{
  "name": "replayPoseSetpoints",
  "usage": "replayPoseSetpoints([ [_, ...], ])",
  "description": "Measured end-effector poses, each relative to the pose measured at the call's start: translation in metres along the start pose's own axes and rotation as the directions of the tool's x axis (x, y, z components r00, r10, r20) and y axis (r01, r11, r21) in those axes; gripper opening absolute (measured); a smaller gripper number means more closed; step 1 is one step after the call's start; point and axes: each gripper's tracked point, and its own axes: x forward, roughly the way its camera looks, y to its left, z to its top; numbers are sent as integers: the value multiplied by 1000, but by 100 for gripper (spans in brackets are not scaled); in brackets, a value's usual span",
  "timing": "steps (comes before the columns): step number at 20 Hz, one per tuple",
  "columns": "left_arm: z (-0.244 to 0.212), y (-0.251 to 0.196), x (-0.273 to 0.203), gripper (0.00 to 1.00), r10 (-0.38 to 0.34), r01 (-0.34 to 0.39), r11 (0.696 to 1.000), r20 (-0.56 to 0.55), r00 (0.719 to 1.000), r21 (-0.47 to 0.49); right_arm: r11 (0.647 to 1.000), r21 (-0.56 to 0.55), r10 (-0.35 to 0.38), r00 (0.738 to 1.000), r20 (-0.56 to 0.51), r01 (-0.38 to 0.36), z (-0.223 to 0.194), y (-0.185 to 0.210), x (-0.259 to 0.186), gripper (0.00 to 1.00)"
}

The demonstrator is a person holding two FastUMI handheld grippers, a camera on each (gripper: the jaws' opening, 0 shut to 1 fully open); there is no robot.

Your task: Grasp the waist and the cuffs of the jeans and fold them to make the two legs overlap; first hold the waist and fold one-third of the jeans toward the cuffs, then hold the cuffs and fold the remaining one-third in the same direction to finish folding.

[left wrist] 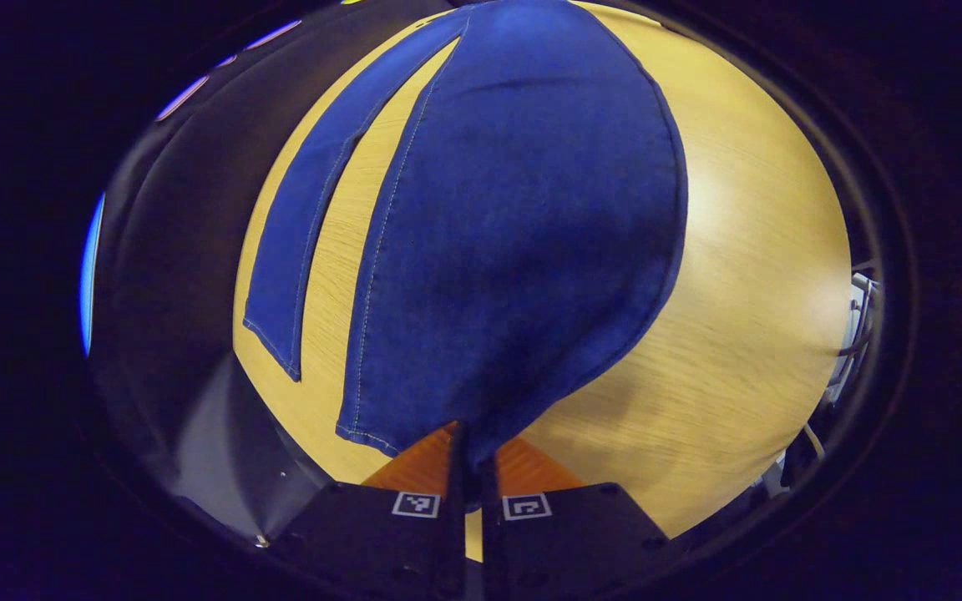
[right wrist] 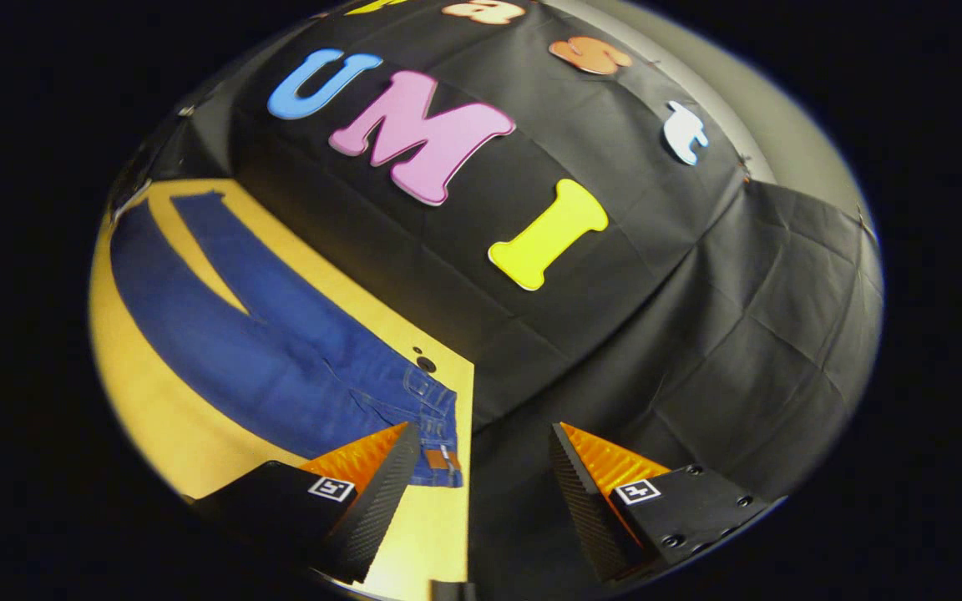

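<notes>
The blue jeans (left wrist: 514, 209) lie along the wooden table (left wrist: 748, 334). My left gripper (left wrist: 471, 457) is shut on the cuff of the nearer leg, and the denim rises from the table into the fingers. The other leg (left wrist: 306, 217) lies flat to its left, with a strip of wood between the two. In the right gripper view the jeans (right wrist: 264, 342) stretch away to the left with the legs spread apart. Their waist (right wrist: 435, 426) lies near the table's edge, just beyond the left finger. My right gripper (right wrist: 481, 467) stands open over that edge, holding nothing.
The black cloth wall (right wrist: 656, 351) hangs right behind the table and drapes past its end. A small dark hole (right wrist: 426, 364) sits in the tabletop by the waist. Some white gear (left wrist: 853, 325) stands off the table's right side in the left gripper view.
</notes>
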Motion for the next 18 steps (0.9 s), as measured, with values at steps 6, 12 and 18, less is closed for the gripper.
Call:
replayPoseSetpoints([
  [6,0,6,4,6,-74,73,997,-10,997,-25,872,-431,201,973,-116,-232,-75,15,71,96],
  [12,-2,7,6,6,-63,62,998,-36,997,-33,566,-663,398,866,-302,-491,-156,68,116,95],
  [18,0,6,6,5,-53,53,999,-60,997,-15,488,-658,419,815,-400,-573,-201,91,164,95],
])
